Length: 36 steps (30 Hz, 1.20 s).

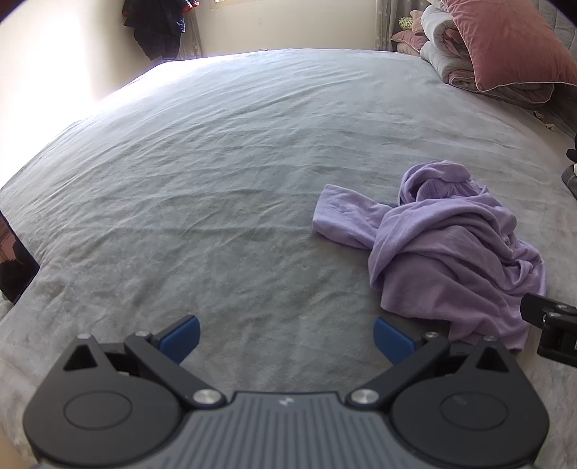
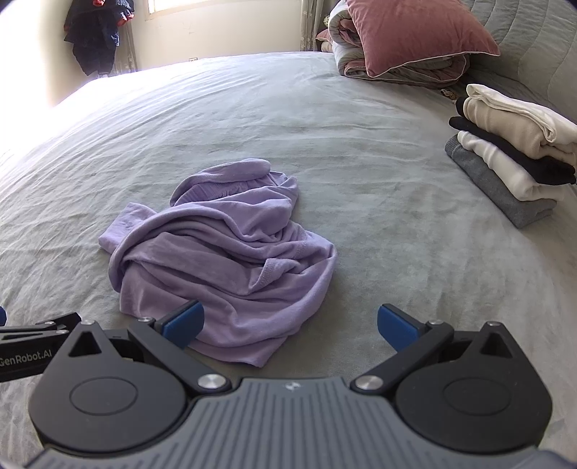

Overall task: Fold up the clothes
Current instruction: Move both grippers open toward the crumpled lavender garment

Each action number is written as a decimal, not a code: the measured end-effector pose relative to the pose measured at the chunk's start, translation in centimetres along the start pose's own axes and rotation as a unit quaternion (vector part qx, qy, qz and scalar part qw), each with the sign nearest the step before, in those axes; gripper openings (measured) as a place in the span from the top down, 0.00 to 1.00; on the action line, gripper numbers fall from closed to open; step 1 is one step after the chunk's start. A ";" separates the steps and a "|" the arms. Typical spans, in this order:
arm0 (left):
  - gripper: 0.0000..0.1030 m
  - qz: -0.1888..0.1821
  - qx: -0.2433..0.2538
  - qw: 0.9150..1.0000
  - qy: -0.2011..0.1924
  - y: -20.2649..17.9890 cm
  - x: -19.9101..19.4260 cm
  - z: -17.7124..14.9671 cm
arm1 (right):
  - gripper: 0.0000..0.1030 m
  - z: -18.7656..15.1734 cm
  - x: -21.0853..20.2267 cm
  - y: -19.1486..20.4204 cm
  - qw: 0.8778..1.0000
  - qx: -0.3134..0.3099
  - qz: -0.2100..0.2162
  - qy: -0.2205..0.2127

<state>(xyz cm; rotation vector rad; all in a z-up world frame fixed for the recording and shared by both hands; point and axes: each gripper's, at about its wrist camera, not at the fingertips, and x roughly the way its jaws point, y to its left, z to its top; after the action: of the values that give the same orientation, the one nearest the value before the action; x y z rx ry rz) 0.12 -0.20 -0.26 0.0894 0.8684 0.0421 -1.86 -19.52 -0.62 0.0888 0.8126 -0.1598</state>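
Purple top lies crumpled mid-bed, not yet folded. Stack of folded clothes at bed's right edge looks done. Left tongs & right tongs both spread apart, empty, just short of the top.

Home bedroom. Large bed under a wrinkled grey cover fills both views. At its far right corner: rolled quilt with a dusty-pink velvet pillow on top, against a quilted grey headboard. Stack of folded clothes near the bed's right edge. Beyond the far edge: cream wall, sunlit window, curtain, dark jackets hanging in the left corner.
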 end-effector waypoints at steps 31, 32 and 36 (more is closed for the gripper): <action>0.00 -0.041 0.017 0.999 0.025 1.7 6.5 0.2 | 0.00 0.7 7.4 0.7 0.995 -0.037 0.051 0.079; 0.00 -0.040 0.024 0.999 0.021 1.7 6.5 0.2 | 0.00 0.5 7.4 0.9 0.995 -0.044 0.048 0.073; 0.00 -0.043 0.038 0.998 0.012 1.8 6.6 0.3 | 0.00 -0.1 7.2 1.2 0.994 -0.079 0.047 0.059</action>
<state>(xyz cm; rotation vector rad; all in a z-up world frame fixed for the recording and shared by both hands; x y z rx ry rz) 4.59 2.07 -4.96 0.1226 0.8972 -0.0709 3.16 -19.10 -5.86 -0.0123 0.9349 -0.0013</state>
